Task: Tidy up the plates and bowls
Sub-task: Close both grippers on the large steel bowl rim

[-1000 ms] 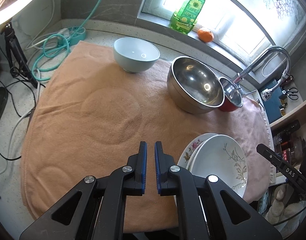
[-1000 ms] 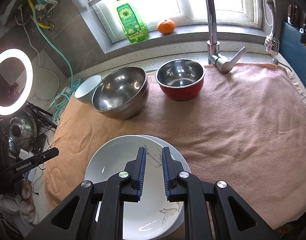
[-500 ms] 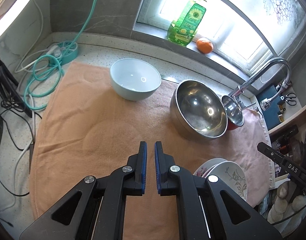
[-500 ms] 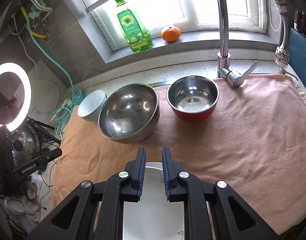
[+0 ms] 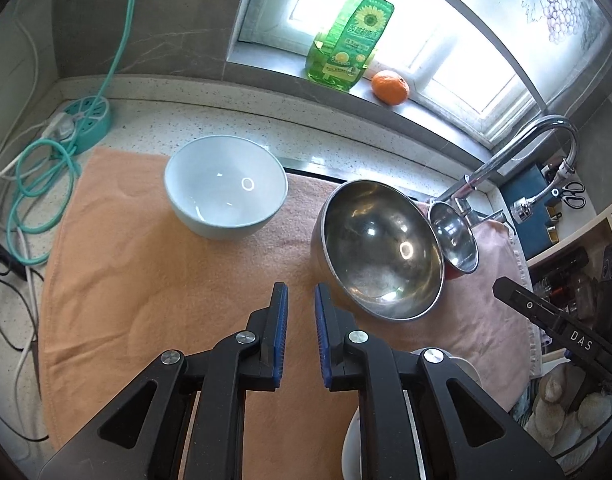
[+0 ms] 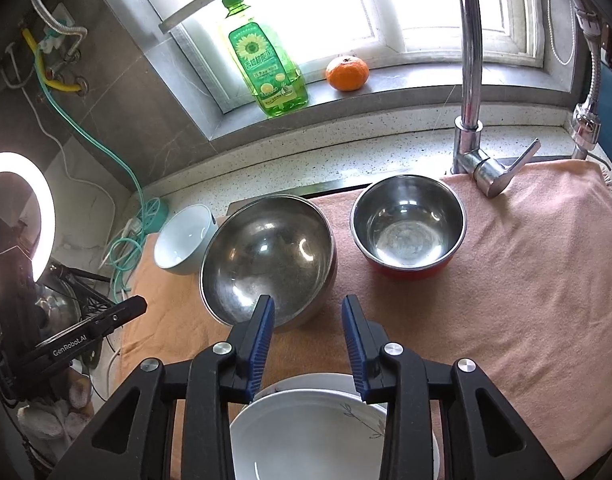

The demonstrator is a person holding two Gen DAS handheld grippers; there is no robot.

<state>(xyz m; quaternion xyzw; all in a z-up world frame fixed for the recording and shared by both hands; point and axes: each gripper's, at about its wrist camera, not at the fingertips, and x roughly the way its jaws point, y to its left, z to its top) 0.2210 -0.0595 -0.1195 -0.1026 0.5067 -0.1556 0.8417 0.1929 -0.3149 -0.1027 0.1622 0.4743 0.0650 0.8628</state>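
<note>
On the peach towel [image 6: 514, 280] stand a light blue bowl [image 5: 225, 188], a large steel bowl [image 5: 380, 248] and a small steel bowl with a red outside [image 6: 408, 224], side by side. Two stacked white plates [image 6: 306, 420] with a leaf print lie under my right gripper [image 6: 307, 320]. Its jaws are opening with nothing between them, just short of the large steel bowl [image 6: 265, 256]. My left gripper [image 5: 300, 300] hangs over bare towel [image 5: 145, 280], left of the large bowl. Its jaws are opening by a narrow gap, with nothing between them.
A chrome faucet [image 6: 470, 80] rises behind the red bowl. A green soap bottle [image 6: 265, 64] and an orange [image 6: 347, 73] sit on the window sill. Teal hose and cables [image 5: 45, 176] lie left of the towel. A ring light [image 6: 9, 220] stands at far left.
Both grippers have moved forward from over the plates toward the bowls. The plates have slid to the bottom of both views. Both pairs of jaws have widened, the right more.
</note>
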